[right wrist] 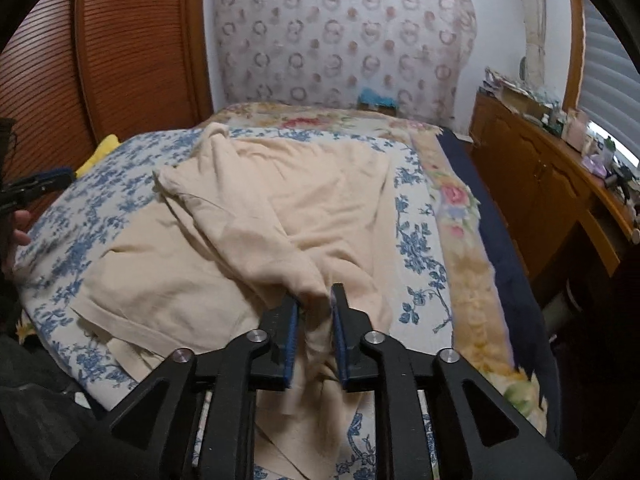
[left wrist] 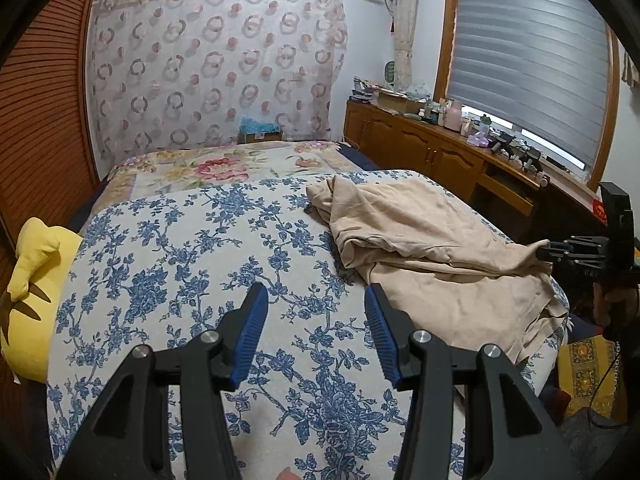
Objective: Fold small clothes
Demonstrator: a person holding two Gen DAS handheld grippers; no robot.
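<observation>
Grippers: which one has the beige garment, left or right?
The right gripper: its blue pads are pinched on a bunched fold of the beige garment. The left gripper is spread open over the blue floral bedspread, holding nothing.

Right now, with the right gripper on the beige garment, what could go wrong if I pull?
The right gripper pinches only a bunched ridge of the beige garment, so pulling may drag the whole crumpled pile rather than spread it. The left gripper is open over the floral bedspread, holding nothing, so nothing anchors the other side.
</observation>
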